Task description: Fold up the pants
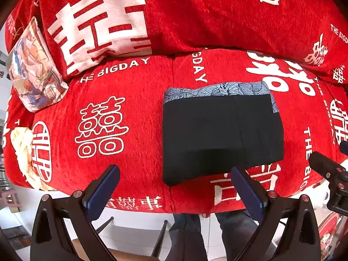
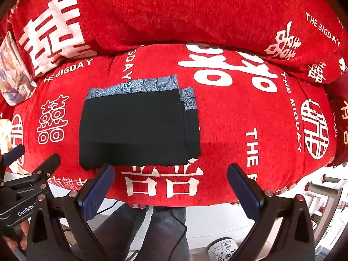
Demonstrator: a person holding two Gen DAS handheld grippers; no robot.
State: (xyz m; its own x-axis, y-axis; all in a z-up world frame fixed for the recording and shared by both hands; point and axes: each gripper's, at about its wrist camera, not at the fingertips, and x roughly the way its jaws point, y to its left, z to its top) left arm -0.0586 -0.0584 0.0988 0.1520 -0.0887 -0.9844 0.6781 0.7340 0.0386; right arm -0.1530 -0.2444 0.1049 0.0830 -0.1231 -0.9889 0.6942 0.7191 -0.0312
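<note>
The pants lie folded into a compact black rectangle on the red sofa seat, with their blue patterned waistband along the far edge, toward twelve o'clock. My left gripper hangs over the front edge of the seat, its jaws spread wide and holding nothing; the near left corner of the pants sits between them, just ahead at about one o'clock, and I cannot tell whether the right-hand pad touches the cloth. My right gripper is likewise wide open and empty, with the pants at eleven o'clock from it and their near edge just past the tip of its left pad. In the right wrist view the fold shows a second layer stepping out along the three o'clock side. The red back cushion with white lettering rises behind the seat at twelve. A printed pillow leans at ten o'clock in the left view, and a pale cream cloth lies at nine on the seat's end. Below, at six, my legs in dark jeans stand on the white floor.
</note>
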